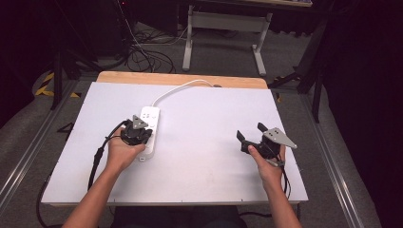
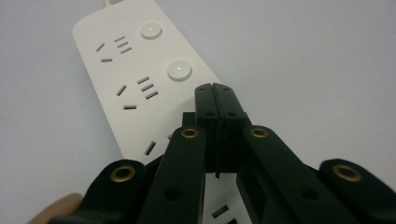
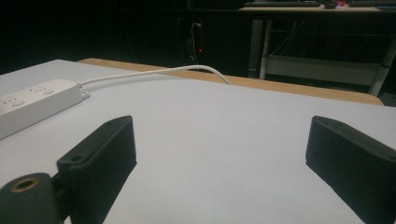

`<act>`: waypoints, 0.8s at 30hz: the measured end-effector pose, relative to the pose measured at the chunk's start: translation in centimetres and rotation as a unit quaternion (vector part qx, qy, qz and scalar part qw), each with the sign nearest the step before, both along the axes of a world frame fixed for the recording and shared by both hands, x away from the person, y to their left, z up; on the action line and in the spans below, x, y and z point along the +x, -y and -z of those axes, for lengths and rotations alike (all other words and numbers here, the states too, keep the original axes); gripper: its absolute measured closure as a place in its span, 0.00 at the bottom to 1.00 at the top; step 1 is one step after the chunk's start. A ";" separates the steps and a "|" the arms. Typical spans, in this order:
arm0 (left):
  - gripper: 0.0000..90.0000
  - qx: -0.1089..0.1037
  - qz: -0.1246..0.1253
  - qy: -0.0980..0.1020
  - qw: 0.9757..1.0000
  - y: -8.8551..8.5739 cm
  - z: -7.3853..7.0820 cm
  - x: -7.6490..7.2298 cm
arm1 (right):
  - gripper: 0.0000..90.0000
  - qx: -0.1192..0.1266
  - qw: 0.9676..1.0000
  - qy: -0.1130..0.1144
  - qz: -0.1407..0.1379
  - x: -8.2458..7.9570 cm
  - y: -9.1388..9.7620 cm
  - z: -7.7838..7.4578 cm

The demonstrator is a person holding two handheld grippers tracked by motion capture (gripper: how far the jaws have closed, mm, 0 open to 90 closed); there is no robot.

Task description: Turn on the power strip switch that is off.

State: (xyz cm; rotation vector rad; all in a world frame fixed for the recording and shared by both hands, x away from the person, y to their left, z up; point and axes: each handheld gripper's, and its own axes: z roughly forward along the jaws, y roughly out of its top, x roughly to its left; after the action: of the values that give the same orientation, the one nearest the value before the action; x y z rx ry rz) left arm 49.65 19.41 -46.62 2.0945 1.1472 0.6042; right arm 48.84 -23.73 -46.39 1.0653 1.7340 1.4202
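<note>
my left hand-held gripper (image 2: 215, 91), jaws closed, hovers over the power strip (image 2: 140, 79) near the table's left edge; next, press its button (image 2: 179, 71); my right hand-held gripper (image 1: 251, 133) waits open.

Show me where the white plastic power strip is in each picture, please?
High view: the white plastic power strip lies left of centre on the white table, partly under the left gripper.
Left gripper view: it runs from the upper left down to the bottom centre, behind the shut gripper.
Right gripper view: it sits at the far left edge.
Shared landmark: its white cable, trailing towards the table's wooden far edge.
</note>
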 end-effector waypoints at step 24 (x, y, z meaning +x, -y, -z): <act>1.00 -0.022 -0.004 -0.013 1.000 0.0 0.0 0.4 | 0.10 -0.003 1.000 -0.004 0.000 -0.1 -0.1 0.1</act>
State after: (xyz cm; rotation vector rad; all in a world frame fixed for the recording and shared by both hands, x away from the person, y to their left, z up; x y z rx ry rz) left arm 50.04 19.45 -46.63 2.0674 1.1735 0.5532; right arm 48.72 -23.63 -46.46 1.0696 1.7426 1.4108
